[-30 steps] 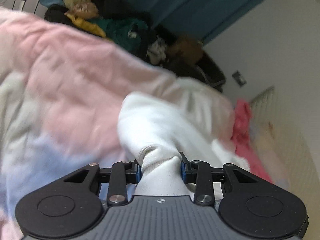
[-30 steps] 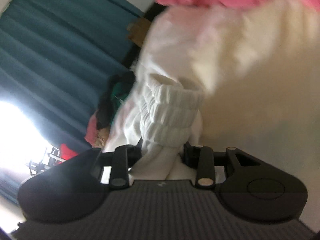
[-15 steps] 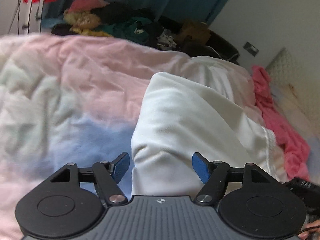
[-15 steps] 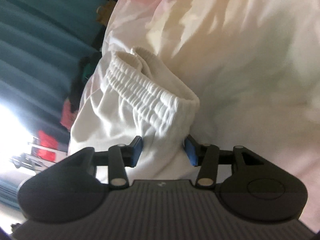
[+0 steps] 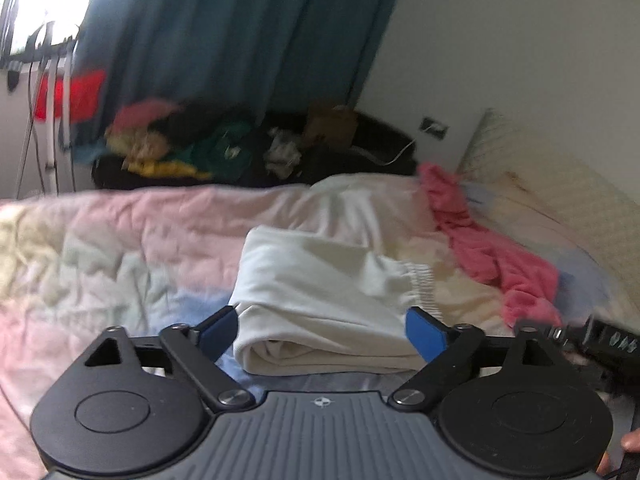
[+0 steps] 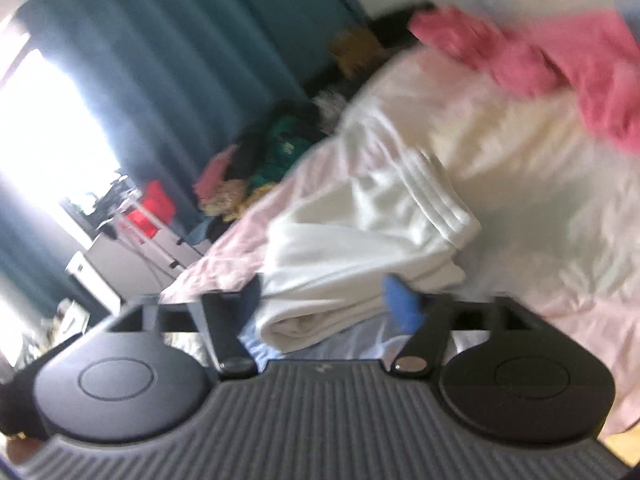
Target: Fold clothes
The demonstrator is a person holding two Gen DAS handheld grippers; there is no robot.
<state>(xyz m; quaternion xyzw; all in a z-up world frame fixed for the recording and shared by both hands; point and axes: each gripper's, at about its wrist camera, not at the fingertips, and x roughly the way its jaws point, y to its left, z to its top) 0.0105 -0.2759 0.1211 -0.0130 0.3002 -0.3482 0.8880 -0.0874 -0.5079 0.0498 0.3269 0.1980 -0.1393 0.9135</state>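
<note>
A white garment (image 5: 320, 292) with a ribbed elastic waistband lies folded in a thick bundle on the pastel quilt (image 5: 120, 248); it also shows in the right wrist view (image 6: 360, 248). My left gripper (image 5: 322, 330) is open, its blue pads apart on either side of the bundle's near end, holding nothing. My right gripper (image 6: 332, 304) is open just in front of the same bundle, also empty; that view is blurred. The right gripper's body shows at the lower right of the left wrist view (image 5: 600, 344).
A crumpled pink garment (image 5: 488, 248) lies on the bed to the right of the bundle, near a cream pillow (image 5: 560, 188). A heap of mixed clothes (image 5: 200, 152) sits past the bed's far edge below a teal curtain (image 5: 240, 32).
Both grippers have let go of the white garment and opened. It now lies folded on the quilt, and both grippers have drawn back from it.
</note>
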